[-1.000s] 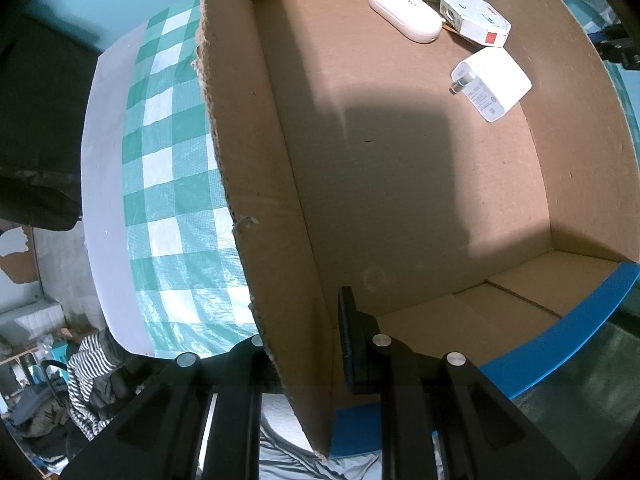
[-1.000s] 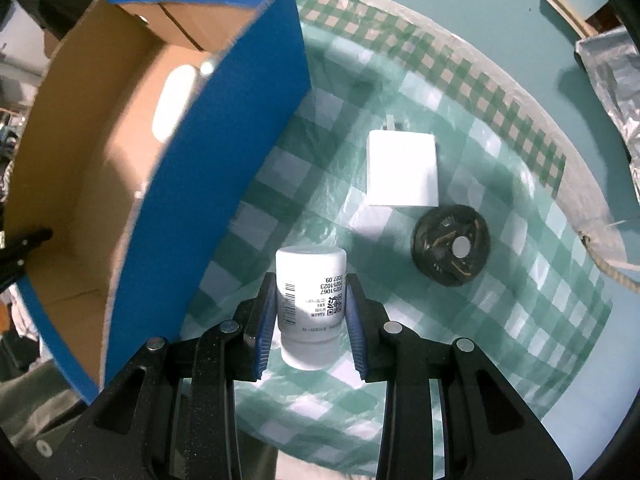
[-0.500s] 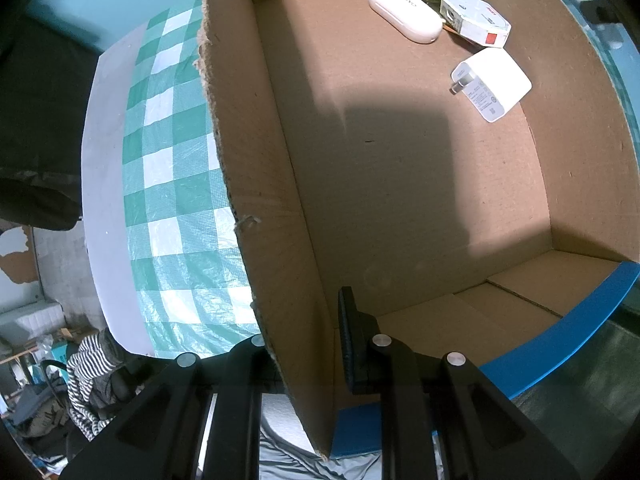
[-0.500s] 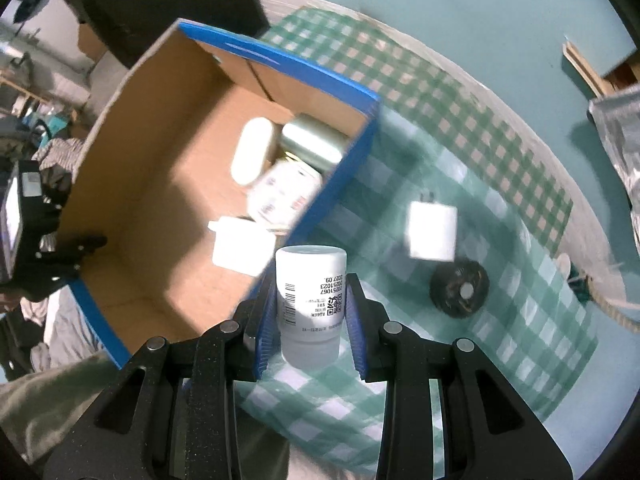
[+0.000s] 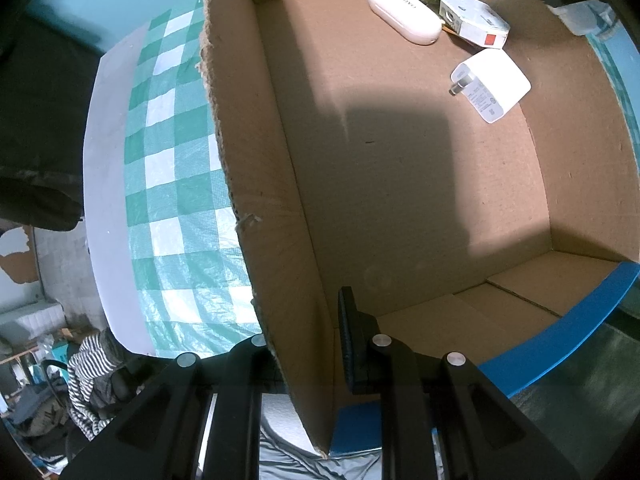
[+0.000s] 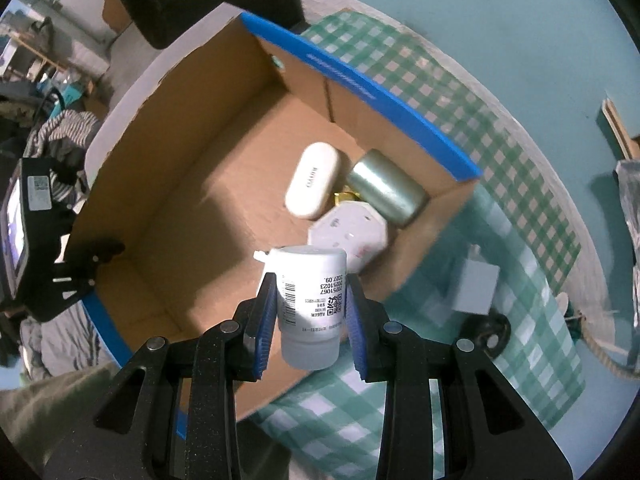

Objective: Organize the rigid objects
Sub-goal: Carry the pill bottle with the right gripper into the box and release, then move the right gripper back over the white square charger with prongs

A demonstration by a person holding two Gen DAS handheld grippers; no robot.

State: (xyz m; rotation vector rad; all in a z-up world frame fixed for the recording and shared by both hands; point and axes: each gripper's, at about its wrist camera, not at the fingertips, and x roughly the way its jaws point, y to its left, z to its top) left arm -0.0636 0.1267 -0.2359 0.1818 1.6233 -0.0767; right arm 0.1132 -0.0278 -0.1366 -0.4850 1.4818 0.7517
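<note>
My left hand-held gripper (image 5: 308,344) pinches the near wall of the stiff, light cardboard box (image 6: 168,216). My right hand-held gripper (image 6: 311,312) clamps the small white bottle (image 6: 310,300) mid-body above the box's near right corner; it looks rigid, light and smooth, so slippery.

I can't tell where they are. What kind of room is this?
Probably a cluttered home or workshop room: a green-and-white checked tablecloth, a striped garment heaped on a chair, and teal painted walls.
</note>
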